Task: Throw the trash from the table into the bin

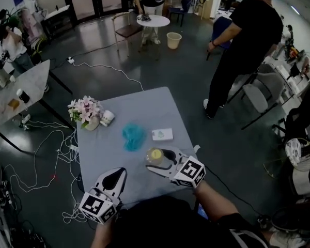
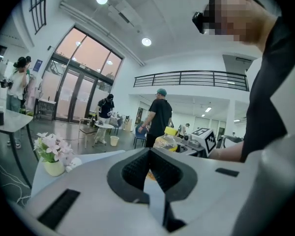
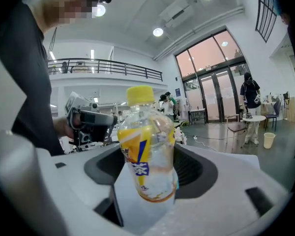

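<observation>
A clear plastic bottle (image 1: 154, 155) with a yellow cap and yellow label is held upright between the jaws of my right gripper (image 1: 157, 163), just above the near part of the grey table (image 1: 144, 105); in the right gripper view the bottle (image 3: 148, 146) fills the gap between the jaws. A crumpled teal scrap (image 1: 133, 135) and a white packet (image 1: 162, 134) lie on the table beyond it. My left gripper (image 1: 117, 176) hovers at the table's near-left edge, shut and empty. A small beige bin (image 1: 173, 40) stands on the floor far off, by a round white table.
A pot of pink flowers (image 1: 86, 111) and a white cup (image 1: 107, 118) stand at the table's left edge. A person in black (image 1: 248, 40) stands to the right, near chairs (image 1: 261, 94). Cables (image 1: 46, 154) trail over the floor on the left, beside another table (image 1: 20, 89).
</observation>
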{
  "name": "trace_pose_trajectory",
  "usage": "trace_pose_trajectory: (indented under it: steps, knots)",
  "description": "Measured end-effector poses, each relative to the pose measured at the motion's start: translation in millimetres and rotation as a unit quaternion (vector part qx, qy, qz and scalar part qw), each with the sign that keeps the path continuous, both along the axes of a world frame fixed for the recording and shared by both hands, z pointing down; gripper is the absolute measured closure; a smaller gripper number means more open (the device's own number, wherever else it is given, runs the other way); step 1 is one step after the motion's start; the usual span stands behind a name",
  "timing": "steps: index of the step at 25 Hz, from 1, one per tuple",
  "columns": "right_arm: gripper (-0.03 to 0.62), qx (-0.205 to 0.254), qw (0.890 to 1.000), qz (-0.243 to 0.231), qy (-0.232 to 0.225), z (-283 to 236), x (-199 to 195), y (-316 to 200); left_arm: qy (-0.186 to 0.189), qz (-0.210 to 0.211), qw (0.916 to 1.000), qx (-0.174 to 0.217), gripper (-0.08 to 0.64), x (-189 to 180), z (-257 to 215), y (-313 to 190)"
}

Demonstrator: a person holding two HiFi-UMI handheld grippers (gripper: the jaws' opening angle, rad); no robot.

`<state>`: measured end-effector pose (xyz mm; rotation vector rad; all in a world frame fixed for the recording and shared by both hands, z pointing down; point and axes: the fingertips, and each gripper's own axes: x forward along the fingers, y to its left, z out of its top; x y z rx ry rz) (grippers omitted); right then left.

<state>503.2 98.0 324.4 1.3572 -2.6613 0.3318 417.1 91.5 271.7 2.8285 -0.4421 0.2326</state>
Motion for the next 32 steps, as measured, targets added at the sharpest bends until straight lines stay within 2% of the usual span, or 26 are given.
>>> trace_pose_trajectory:
  steps: [3, 9, 14, 22, 27, 32]
  knots:
    - [0.288, 0.006, 1.000, -0.025, -0.001, -4, -27, 3, -0.005, -0.028, 0.9995, 0.012, 0.548, -34, -2, 9]
    - [0.288, 0.018, 0.996, -0.082, -0.002, -19, -110, -17, -0.046, -0.081, 0.9938, 0.061, 0.548, -118, 4, 0]
    - [0.288, 0.018, 0.991, -0.128, -0.013, -28, -193, -47, -0.059, -0.130, 0.9872, 0.071, 0.548, -199, -3, -21]
    - [0.288, 0.015, 0.981, -0.191, -0.016, -24, -320, -54, -0.063, -0.200, 0.9756, 0.064, 0.548, -325, 5, -14]
    - [0.288, 0.014, 0.977, -0.211, -0.028, -22, -388, -62, -0.073, -0.249, 0.9639, 0.061, 0.548, -409, 12, -4]
    - [0.288, 0.001, 0.967, -0.253, -0.041, -23, -430, -69, -0.073, -0.300, 0.9496, 0.054, 0.548, -457, 15, -7]
